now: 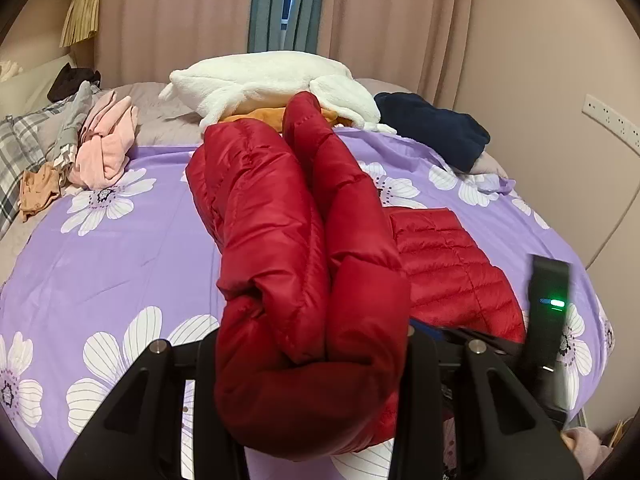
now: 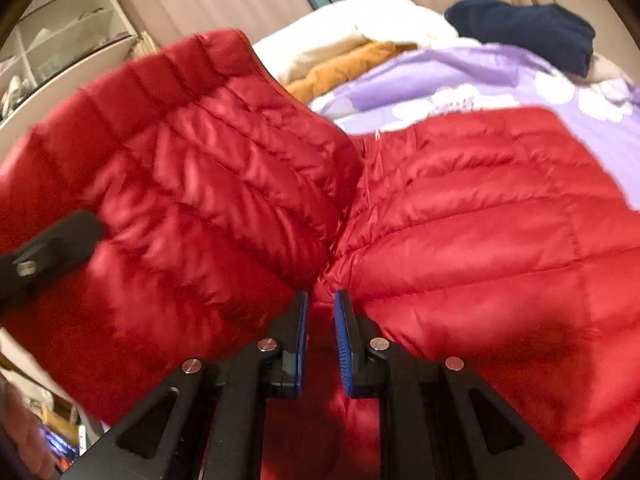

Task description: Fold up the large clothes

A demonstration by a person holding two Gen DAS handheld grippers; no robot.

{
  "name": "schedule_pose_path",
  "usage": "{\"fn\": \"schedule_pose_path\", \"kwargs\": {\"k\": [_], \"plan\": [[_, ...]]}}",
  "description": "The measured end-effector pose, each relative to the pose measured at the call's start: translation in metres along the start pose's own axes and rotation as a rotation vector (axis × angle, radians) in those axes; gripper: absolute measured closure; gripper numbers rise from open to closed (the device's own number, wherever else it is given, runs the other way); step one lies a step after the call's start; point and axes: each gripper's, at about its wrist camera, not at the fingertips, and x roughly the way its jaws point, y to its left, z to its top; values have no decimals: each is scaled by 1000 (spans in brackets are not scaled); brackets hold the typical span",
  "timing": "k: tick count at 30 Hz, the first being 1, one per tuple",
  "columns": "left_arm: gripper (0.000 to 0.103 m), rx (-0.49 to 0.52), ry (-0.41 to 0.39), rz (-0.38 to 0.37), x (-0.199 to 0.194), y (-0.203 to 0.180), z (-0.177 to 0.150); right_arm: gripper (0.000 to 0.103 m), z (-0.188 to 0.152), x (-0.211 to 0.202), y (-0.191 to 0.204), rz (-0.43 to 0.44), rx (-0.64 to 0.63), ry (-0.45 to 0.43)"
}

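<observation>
The left tool (image 1: 312,384) is clamping a thick, bunched fold of the red puffer jacket (image 1: 280,216), lifting it off the bed (image 1: 100,248) to carry that side over. The right tool (image 2: 321,320) is pinching a thin jacket edge near the middle, anchoring the crease while the rest is lying spread beyond it.

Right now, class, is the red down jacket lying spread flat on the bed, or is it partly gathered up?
Partly gathered up. The red down jacket is bunched and lifted between both grippers; only one part lies on the purple floral sheet.
</observation>
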Motion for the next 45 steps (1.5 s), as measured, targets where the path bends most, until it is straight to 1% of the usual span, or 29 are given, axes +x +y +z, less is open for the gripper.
{"fn": "schedule_pose_path", "kwargs": {"k": [3, 6, 8, 11, 19, 26, 31, 35, 39, 42, 43, 44, 45], "plan": [[66, 10, 1, 3, 0, -3, 1, 86, -8, -21, 3, 14, -27, -9], [66, 27, 4, 8, 1, -5, 2, 86, -20, -30, 5, 24, -55, 7], [66, 37, 5, 14, 1, -8, 2, 86, -29, -31, 7, 36, -68, 26], [66, 48, 15, 14, 3, -10, 2, 86, -40, -25, 11, 30, -85, 50], [66, 85, 31, 8, 6, -21, 1, 86, -51, -1, -7, 48, 4, 99], [65, 112, 41, -3, 9, -29, 1, 87, -53, 4, -12, 50, 18, 96], [65, 145, 43, -5, 9, -39, 0, 87, -50, 0, -19, 75, 50, 106], [65, 159, 43, -8, 7, -41, 1, 87, -44, -16, -26, 93, 72, 93], [64, 163, 48, -13, 9, -43, 1, 87, -39, -37, -34, 77, 56, 54], [64, 172, 52, -19, 10, -48, 1, 86, -30, -54, -46, 55, 58, 8], [64, 176, 53, -21, 11, -50, 1, 84, -28, -61, -51, 48, 75, -6], [63, 180, 54, -24, 11, -50, 0, 77, -25, -64, -57, 50, 97, -15], [63, 187, 56, -27, 12, -53, -1, 72, -25, -65, -62, 55, 127, -26]]}}
